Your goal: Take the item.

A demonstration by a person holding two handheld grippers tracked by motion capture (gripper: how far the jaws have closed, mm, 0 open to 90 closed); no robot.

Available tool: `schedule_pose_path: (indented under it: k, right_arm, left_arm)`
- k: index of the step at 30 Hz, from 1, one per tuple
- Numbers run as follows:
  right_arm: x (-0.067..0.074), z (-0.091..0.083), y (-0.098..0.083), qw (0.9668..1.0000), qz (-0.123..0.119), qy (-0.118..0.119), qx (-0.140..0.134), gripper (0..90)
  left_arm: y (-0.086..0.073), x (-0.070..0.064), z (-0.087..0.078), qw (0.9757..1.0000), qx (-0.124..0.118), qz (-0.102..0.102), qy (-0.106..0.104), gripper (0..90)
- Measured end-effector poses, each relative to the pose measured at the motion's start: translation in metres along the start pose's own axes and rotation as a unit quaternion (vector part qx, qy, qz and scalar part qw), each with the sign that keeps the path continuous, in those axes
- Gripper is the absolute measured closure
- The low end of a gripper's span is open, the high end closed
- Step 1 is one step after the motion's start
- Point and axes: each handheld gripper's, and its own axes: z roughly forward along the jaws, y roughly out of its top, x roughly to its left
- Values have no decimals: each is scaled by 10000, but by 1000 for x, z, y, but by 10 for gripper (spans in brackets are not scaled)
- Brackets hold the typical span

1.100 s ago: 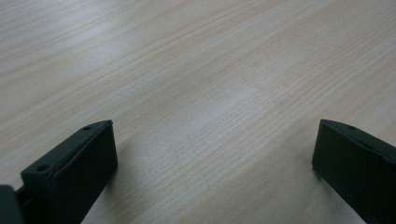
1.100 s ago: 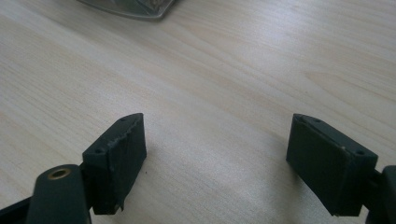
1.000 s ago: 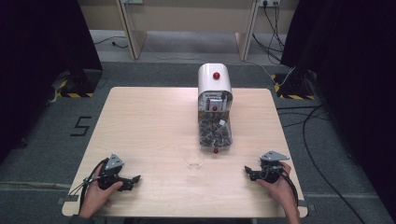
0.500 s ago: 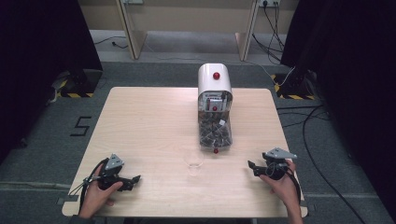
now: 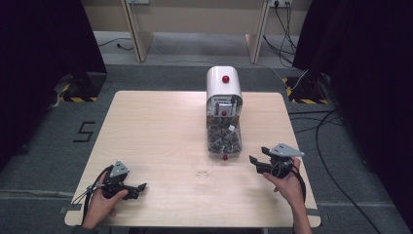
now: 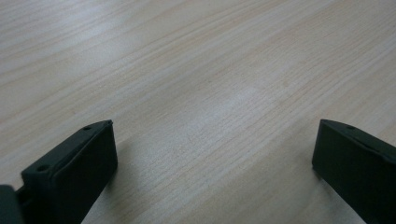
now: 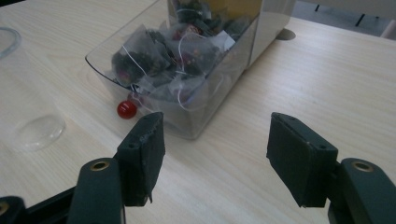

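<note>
Facing the clear dispenser (image 7: 196, 70) heaped with tea bags, both tongs (image 7: 215, 154) gape, grasping nothing.

The desk (image 5: 156, 126) is a rectangular light-wood surface with rounded corners, standing on grey floor (image 5: 58, 146). A tea-bag dispenser (image 5: 224, 114) with a white housing and a clear bin of tea bags rests directly on it, ahead and to the left of the right hand-held gripper (image 5: 254, 162). A clear glass cup (image 5: 202, 169) stands on the desk to that gripper's left, near the dispenser's front. The left hand-held gripper (image 5: 139, 189) rests on the desk's near left area.
</note>
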Motion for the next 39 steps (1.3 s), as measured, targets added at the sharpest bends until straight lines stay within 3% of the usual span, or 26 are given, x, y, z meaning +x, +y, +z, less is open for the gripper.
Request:
schedule_pose_path:
  k: [14,22,24,39]
  right_arm:
    - [12,22,34,9987,-459,46,-199,400]
    - [18,45,51,9979,-632,55,-122,401]
    - [19,52,54,9969,-782,63,-103,407]
    - [21,86,62,9923,-1232,25,151,447]
  left_arm:
    - [0,0,0,10000,2,-5,4,0]
    - [0,0,0,10000,2,-6,2,0]
    - [0,0,0,10000,3,-3,5,0]
    - [0,0,0,10000,-2,-6,-4,0]
